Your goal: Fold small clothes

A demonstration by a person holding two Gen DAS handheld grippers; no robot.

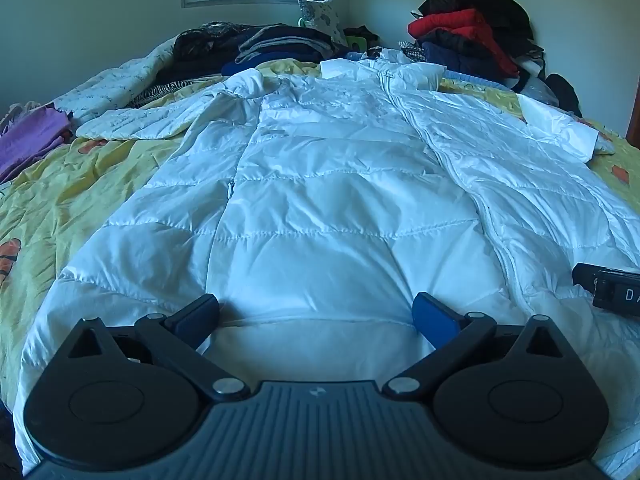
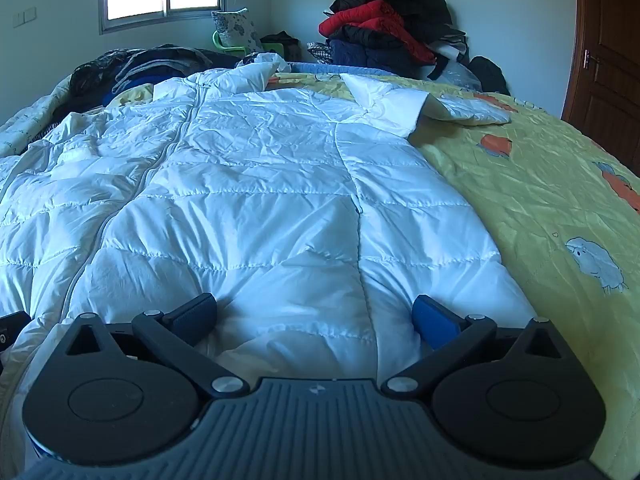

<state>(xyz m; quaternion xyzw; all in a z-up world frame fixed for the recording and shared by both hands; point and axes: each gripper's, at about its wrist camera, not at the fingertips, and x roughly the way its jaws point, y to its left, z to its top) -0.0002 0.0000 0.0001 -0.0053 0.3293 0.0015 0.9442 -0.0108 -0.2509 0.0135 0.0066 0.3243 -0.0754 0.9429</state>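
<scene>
A bed [image 1: 80, 184] under a yellow printed cover fills the room, and a white padded jacket [image 1: 320, 184] lies zipped and flat on it, hem nearest, probably spread out ready for folding. Both the left tongs [image 1: 316, 316] and right tongs [image 2: 314, 316] hover spread wide over the hem, pinching nothing. Only the right view shows the door [image 2: 608, 48]; only the left shows purple cloth [image 1: 32, 136].

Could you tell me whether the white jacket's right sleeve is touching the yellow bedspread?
Touching. The right wrist view shows the white jacket's sleeve lying flat on the yellow bedspread, with no gap beneath its cuff.
</scene>
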